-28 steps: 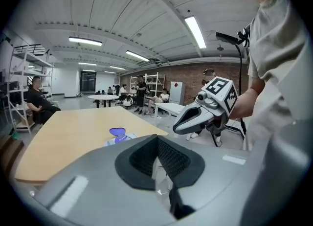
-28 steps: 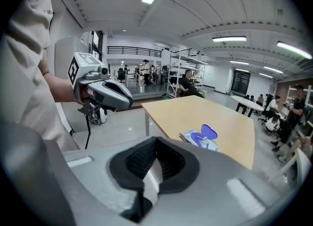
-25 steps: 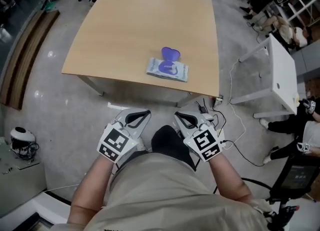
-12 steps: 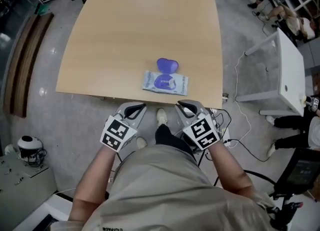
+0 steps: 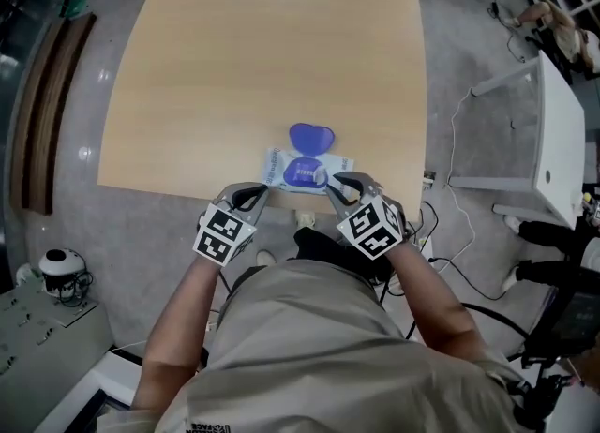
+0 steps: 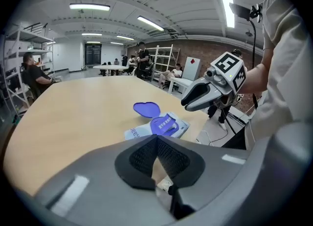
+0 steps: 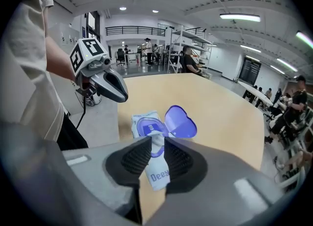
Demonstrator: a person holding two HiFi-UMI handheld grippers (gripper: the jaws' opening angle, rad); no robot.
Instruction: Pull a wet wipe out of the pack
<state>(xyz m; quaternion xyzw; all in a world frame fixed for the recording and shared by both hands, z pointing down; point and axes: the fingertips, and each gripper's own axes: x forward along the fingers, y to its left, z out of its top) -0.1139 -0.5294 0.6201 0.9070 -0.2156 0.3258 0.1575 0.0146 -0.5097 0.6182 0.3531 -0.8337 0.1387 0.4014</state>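
Wipe pack (image 5: 298, 171) — purple lid (image 5: 311, 137) open

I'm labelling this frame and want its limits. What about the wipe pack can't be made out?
- Wipe in the pack's opening: too small in the head view. In the right gripper view the right gripper, whose jaws have just been opening with the pack seen between them, covers part.
- Pack's print: cut off by those jaws.
- Whether the right gripper touches the pack: in the head view the gripper covers that end.
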